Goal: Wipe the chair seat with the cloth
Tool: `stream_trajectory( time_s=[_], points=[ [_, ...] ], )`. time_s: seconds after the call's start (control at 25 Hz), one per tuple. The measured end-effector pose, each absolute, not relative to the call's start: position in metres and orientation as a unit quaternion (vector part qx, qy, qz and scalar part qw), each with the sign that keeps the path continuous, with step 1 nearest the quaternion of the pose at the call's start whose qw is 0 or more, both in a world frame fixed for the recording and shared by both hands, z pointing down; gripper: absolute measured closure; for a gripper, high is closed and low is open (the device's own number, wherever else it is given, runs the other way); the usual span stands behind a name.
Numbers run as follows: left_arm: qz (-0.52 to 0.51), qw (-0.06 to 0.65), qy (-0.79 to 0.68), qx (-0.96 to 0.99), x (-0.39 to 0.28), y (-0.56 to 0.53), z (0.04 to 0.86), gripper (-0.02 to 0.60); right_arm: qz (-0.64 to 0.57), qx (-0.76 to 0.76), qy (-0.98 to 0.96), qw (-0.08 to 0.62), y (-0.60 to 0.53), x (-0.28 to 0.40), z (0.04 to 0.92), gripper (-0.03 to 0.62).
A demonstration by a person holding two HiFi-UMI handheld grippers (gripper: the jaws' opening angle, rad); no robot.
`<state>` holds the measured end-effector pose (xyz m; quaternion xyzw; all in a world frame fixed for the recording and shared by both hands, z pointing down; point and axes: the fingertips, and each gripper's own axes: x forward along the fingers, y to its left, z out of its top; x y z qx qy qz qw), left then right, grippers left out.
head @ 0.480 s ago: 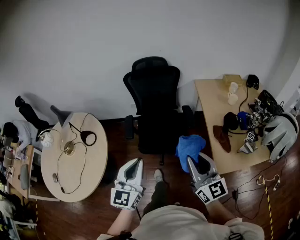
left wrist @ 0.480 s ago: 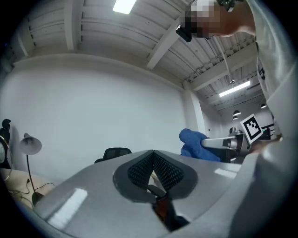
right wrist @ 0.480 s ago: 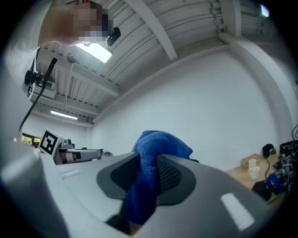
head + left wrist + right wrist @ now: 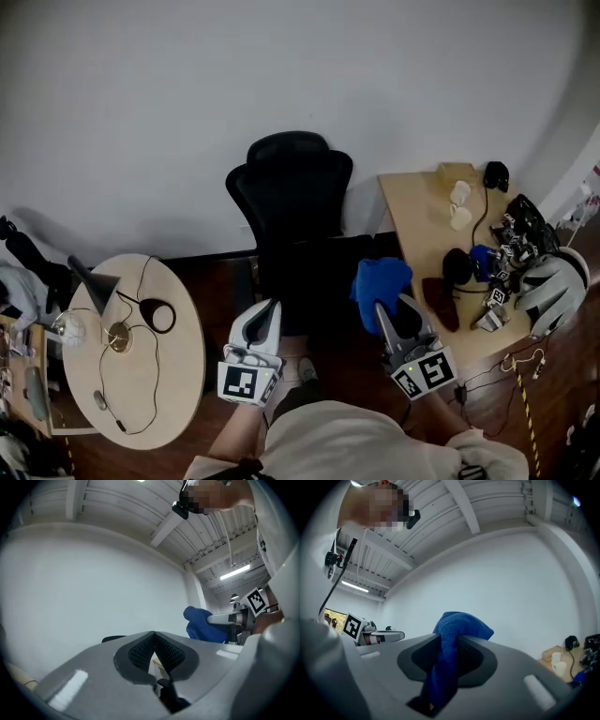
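Over at the far left of the head view stands a round worktop [image 4: 178,366] with a black lamp [image 4: 92,283] and looped cables on it. It sits lower and further left in the frame than half a second ago, which suggests the person has stepped in toward the chair.

Next comes the left tongs [image 4: 272,305]. Their own view shows the tips [image 4: 153,633] pressed together with nothing between them, so they are closed and empty. They now overlap the front edge of the seat [image 4: 309,277], where a moment ago they hung short of it.

At centre the black office chair [image 4: 291,183] faces the person, backrest to the wall, and its seat is bare.

Just right of the seat, the right tongs [image 4: 380,309] are clamped on the blue cloth [image 4: 380,279]. In their own view the fabric [image 4: 459,623] runs down between the jaws and bunches above the tips. The cloth is raised beside the seat's right edge, apparently not yet touching it, and it has drawn nearer to the seat than before.

At far right a second worktop [image 4: 417,220] holds cups, cables and a white helmet [image 4: 553,281].

The approach looks nearly done. Wiping has not started, and the next move is probably to lower the cloth leftward onto the seat
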<state>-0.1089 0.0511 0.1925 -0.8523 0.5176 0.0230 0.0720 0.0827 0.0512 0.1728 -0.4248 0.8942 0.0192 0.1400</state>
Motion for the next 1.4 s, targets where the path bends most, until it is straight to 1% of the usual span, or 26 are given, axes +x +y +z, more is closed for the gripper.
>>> stream_trajectory(
  time_s=[0.12,0.16,0.28,0.36,0.4,0.44,0.52,0.56,0.6,0.72,0.76,0.88,1.0,1.08,1.16,1.24,1.32,1.4],
  points=[
    [0.053,0.095,0.512,-0.852,-0.138,0.0,0.184,0.546,0.022,-0.44,0.888,0.134,0.006,0.059,0.169,0.496],
    [0.051,0.094,0.512,-0.853,-0.148,-0.016,0.186,0.546,0.022,-0.444,0.886,0.131,-0.009,0.05,0.169,0.496],
    [0.014,0.062,0.52,-0.852,-0.172,-0.062,0.208,0.546,0.01,-0.453,0.884,0.113,-0.056,0.03,0.181,0.496],
    [0.036,0.081,0.534,-0.841,-0.184,-0.089,0.215,0.546,-0.001,-0.452,0.887,0.095,-0.085,0.021,0.197,0.496],
    [0.029,0.082,0.542,-0.836,-0.19,-0.102,0.225,0.546,-0.007,-0.45,0.889,0.088,-0.102,0.017,0.207,0.496],
    [-0.013,0.062,0.548,-0.834,-0.197,-0.115,0.248,0.546,-0.013,-0.447,0.89,0.083,-0.121,0.012,0.219,0.496],
    [-0.133,-0.002,0.548,-0.826,-0.209,-0.144,0.319,0.546,-0.023,-0.443,0.893,0.079,-0.167,0.004,0.254,0.496],
    [-0.16,-0.014,0.547,-0.822,-0.213,-0.161,0.35,0.546,-0.028,-0.441,0.894,0.076,-0.193,0.0,0.277,0.496],
    [-0.154,-0.001,0.551,-0.82,-0.216,-0.177,0.374,0.546,-0.035,-0.436,0.896,0.07,-0.218,-0.005,0.306,0.496],
    [-0.029,0.117,0.582,-0.804,-0.22,-0.196,0.428,0.546,-0.046,-0.407,0.911,0.045,-0.246,-0.023,0.415,0.496],
    [-0.002,0.131,0.594,-0.794,-0.223,-0.193,0.456,0.546,-0.041,-0.397,0.916,0.036,-0.242,-0.028,0.455,0.496],
    [0.014,0.107,0.619,-0.778,-0.234,-0.188,0.545,0.546,-0.011,-0.382,0.924,0.02,-0.239,-0.04,0.55,0.496],
    [0.03,0.091,0.631,-0.77,-0.242,-0.199,0.604,0.546,0.024,-0.399,0.916,0.033,-0.255,-0.044,0.63,0.496],
    [0.034,0.083,0.63,-0.771,-0.241,-0.202,0.635,0.546,0.028,-0.412,0.91,0.029,-0.266,-0.05,0.692,0.497],
    [0.029,0.078,0.63,-0.772,-0.239,-0.198,0.653,0.546,-0.004,-0.412,0.911,-0.009,-0.279,-0.062,0.765,0.497],
    [0.03,0.077,0.634,-0.769,-0.237,-0.192,0.659,0.546,-0.042,-0.396,0.914,-0.076,-0.293,-0.084,0.839,0.497],
    [0.029,0.073,0.638,-0.766,-0.238,-0.188,0.663,0.546,-0.06,-0.385,0.918,-0.074,-0.316,-0.124,0.888,0.499],
    [0.028,0.069,0.641,-0.764,-0.242,-0.183,0.667,0.546,-0.087,-0.365,0.921,-0.104,-0.333,-0.171,0.932,0.497]
  ],
)
